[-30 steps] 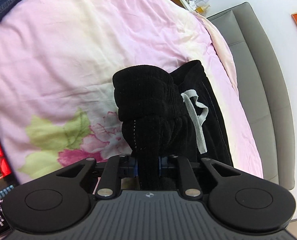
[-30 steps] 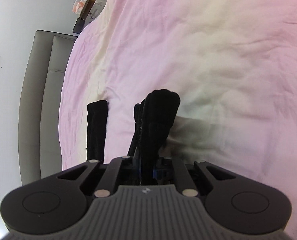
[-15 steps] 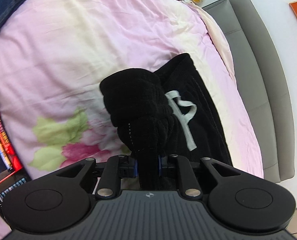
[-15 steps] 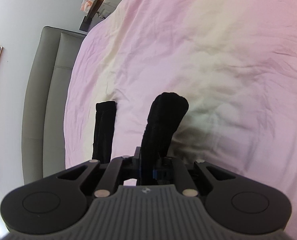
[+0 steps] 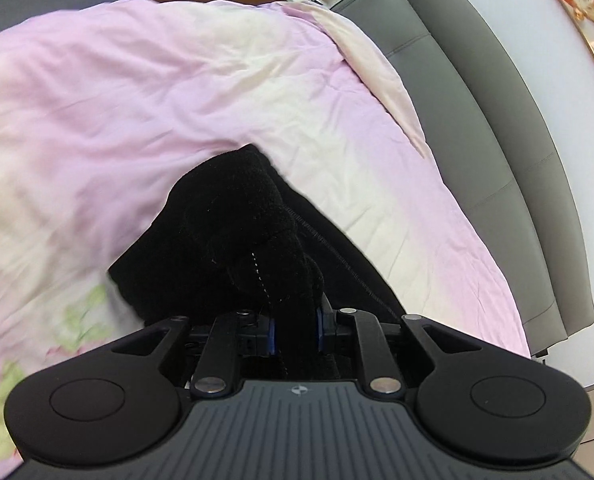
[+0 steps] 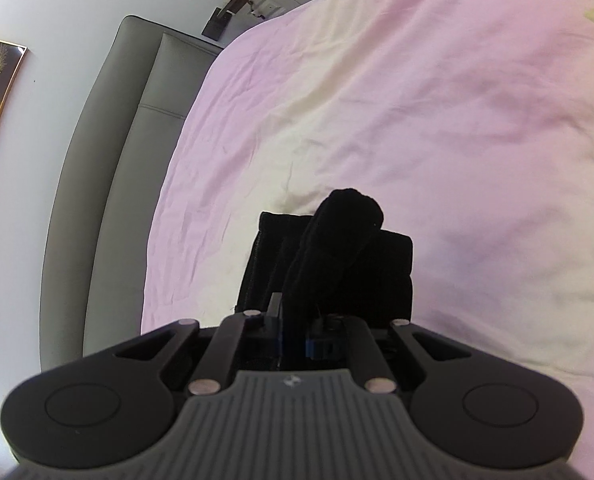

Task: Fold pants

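Bright, even daylight, strong fisheye bending (motion blur at left view's left edge)

Both wrist views look steeply down, close over the bed (image 5: pixel 177 92), sharing its headboard (image 6: pixel 109 168) edge and pants (image 6: pixel 349 248).

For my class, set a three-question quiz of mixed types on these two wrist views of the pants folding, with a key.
1. True or false: the left gripper is shut on the black pants.
2. Multiple choice: what do the pants lie on? A) a wooden floor B) a pink and cream bedspread C) a glass desk
3. Fill in: in the right wrist view, the right gripper clamps a bunch of black ______, and the grey padded headboard runs along the bed's ______ side of the picture.

Key: 1 true; 2 B; 3 fabric, left
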The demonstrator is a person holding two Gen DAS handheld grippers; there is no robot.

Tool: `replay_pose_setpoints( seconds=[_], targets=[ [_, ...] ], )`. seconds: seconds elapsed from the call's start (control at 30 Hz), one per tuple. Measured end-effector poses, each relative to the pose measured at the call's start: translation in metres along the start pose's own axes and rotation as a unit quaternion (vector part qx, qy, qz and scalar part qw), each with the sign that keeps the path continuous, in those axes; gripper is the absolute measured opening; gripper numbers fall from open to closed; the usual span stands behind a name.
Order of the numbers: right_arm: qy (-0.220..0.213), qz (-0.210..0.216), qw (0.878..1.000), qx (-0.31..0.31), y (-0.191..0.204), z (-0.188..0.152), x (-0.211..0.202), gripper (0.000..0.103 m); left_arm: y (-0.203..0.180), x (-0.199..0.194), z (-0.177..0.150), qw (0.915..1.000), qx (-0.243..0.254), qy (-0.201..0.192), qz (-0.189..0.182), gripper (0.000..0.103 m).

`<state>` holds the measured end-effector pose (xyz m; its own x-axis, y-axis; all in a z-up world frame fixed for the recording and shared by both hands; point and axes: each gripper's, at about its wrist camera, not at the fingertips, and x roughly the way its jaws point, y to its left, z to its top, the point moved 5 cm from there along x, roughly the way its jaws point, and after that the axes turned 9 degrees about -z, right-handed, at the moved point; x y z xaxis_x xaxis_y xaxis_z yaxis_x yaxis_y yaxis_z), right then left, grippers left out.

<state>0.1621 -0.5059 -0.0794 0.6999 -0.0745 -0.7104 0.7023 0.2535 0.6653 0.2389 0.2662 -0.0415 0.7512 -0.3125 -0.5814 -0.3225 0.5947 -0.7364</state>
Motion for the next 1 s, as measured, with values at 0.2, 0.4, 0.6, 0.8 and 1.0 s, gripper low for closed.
replay_pose_setpoints(
  seconds=[0.2,0.4,0.6,0.8,1.0],
  targets=[
    [-0.005,-0.016,1.0,-0.012,0.05,0.017,0.048,0.005,-0.031,0.06,0.035,0.9998,0.01,0.01,0.016,0.019],
    [-0.007,-0.028,0.999,-0.038,0.109,0.031,0.105,0.005,-0.043,0.122,0.063,0.9987,0.01,0.019,0.045,0.02],
    [0.004,-0.084,0.995,-0.055,0.157,0.034,0.178,0.005,-0.04,0.184,0.086,0.9965,-0.017,0.043,0.07,0.025],
    [0.008,-0.169,0.984,-0.065,0.165,0.024,0.235,0.037,-0.013,0.231,0.09,0.9908,-0.078,0.076,0.08,0.052],
    [-0.097,-0.024,0.994,-0.035,0.173,0.044,0.196,0.045,0.023,0.198,0.111,0.955,-0.268,-0.042,-0.119,0.053]
  ],
)
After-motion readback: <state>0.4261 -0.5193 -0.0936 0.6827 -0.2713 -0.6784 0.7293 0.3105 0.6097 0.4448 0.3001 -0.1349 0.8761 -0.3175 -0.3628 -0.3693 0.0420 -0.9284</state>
